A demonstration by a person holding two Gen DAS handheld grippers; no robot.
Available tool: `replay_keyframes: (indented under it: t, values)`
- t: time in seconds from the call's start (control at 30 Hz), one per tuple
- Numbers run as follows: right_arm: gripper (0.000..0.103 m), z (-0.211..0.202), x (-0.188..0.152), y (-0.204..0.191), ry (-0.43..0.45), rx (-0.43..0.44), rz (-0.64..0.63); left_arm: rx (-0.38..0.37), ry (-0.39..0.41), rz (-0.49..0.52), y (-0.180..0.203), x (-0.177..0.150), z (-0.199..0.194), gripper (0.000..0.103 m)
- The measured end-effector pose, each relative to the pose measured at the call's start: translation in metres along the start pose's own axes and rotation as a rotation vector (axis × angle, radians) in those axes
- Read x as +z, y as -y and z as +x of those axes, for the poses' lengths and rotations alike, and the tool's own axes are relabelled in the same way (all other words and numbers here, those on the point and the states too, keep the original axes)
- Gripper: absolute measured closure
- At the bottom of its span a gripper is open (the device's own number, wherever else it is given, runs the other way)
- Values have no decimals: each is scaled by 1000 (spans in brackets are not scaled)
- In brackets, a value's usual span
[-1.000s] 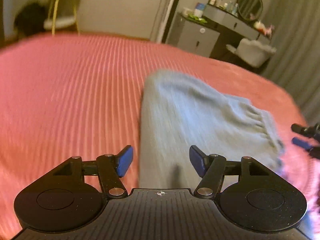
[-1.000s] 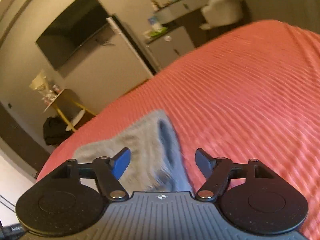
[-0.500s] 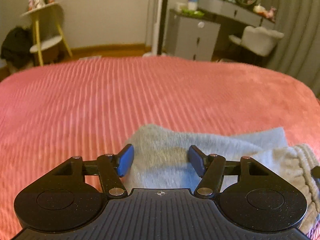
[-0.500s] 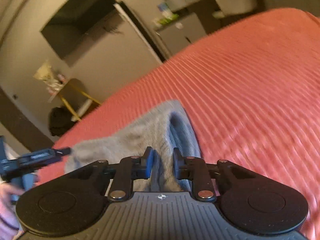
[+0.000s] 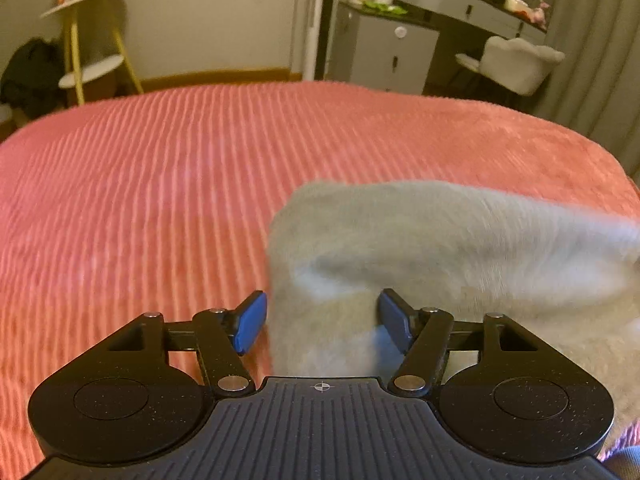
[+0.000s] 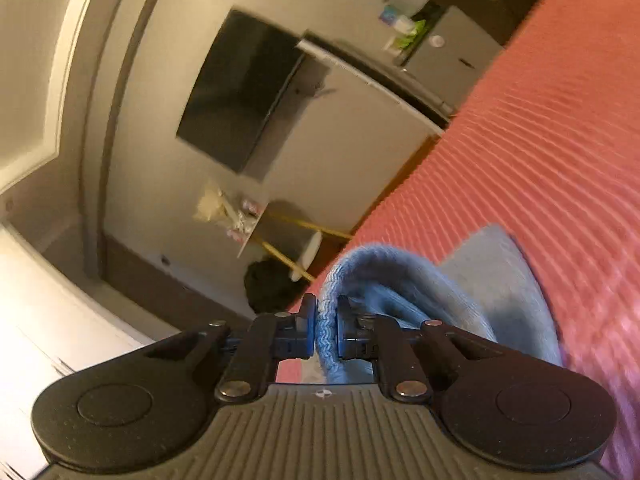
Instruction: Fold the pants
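Observation:
Light grey-blue pants [image 5: 460,240] lie folded over on the pink ribbed bedspread [image 5: 160,180]. My left gripper [image 5: 322,316] hovers low over their near left corner. Its jaws are opening slightly, with cloth lying between the blue pads [image 5: 250,322] but not pinched. In the right wrist view my right gripper [image 6: 327,320] is closing, and its pads squeeze a ribbed edge of the pants [image 6: 492,272]. That edge is raised off the bedspread [image 6: 560,140] and curls over in a loop. The view is rolled steeply sideways.
Beyond the bed's far edge stand a yellow-legged side table [image 5: 86,40], a grey cabinet [image 5: 384,52] and a white chair [image 5: 516,64]. A dark bag [image 5: 28,68] sits by the side table. A black screen [image 6: 240,88] hangs on the wall.
My right gripper went from wide open to shut on the pants' edge, then rolled and lifted it. My left gripper slid along the pants, staying open, and now straddles their left corner.

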State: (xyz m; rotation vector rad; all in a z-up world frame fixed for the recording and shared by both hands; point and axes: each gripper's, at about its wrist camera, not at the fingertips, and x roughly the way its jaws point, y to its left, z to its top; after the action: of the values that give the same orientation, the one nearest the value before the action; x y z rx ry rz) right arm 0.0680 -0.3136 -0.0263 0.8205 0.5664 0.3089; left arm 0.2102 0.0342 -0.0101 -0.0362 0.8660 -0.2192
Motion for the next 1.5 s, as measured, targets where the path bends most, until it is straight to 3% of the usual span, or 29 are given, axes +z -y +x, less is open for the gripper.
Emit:
replay_keyframes:
  t: [0.03, 0.07, 0.1, 0.13, 0.17, 0.2, 0.27, 0.33, 0.43, 0.53, 0.6, 0.73, 0.87, 0.97, 1.1, 1.23, 1.33, 1.4, 1.5]
  values:
    - [91, 7, -7, 1, -57, -186, -94, -16, -8, -6, -1, -2, -1, 32]
    - [84, 17, -13, 7, -132, -318, -136, -19, -11, -9, -2, -3, -1, 33]
    - [78, 15, -17, 13, -130, -311, -104, -14, -13, -8, -1, -4, -3, 33]
    - [78, 9, -16, 18, -105, -265, -47, -15, -16, -10, -2, -4, -5, 33]
    - [70, 3, -13, 22, -91, -220, 13, -23, -23, -16, -3, -5, -7, 33]
    - [49, 1, -10, 25, -87, -204, 50, -41, -36, -25, -4, -6, -8, 33]
    - [32, -2, -5, 24, -94, -247, 23, -94, -74, -42, -7, -11, -13, 33]
    - [32, -1, -4, 20, -128, -261, -32, -134, -99, -20, -8, -20, -16, 28]
    - [18, 20, -11, 22, -243, -260, -62, -162, -160, 6, -9, -32, -5, 24]
    - [13, 51, -12, 37, -363, -234, -31, -218, -200, -89, -23, -33, 7, 21]
    - [6, 58, -12, 43, -378, -175, -12, -251, -208, -145, -29, -32, 13, 18]
    - [7, 71, -3, 49, -390, -101, 15, -267, -203, -105, -23, -30, 29, 9]
    - [30, 89, -1, 40, -381, -95, -110, -271, -163, -89, -16, -25, 41, 6]
    - [28, 93, 2, 50, -394, -66, -70, -230, -139, -116, -9, -22, 43, 8]
    - [12, 95, 5, 48, -417, -52, -47, -217, -104, -91, 1, -21, 41, 19]
    - [6, 103, -6, 22, -431, -111, -179, -202, -93, -90, 4, -22, 39, 23]
    - [12, 100, -15, 10, -407, -156, -265, -195, -85, -70, 8, -22, 36, 27]
    - [24, 96, -13, 12, -390, -163, -240, -198, -82, -67, 6, -23, 33, 31]
    - [30, 90, -8, 22, -384, -136, -171, -212, -79, -76, 3, -23, 34, 30]
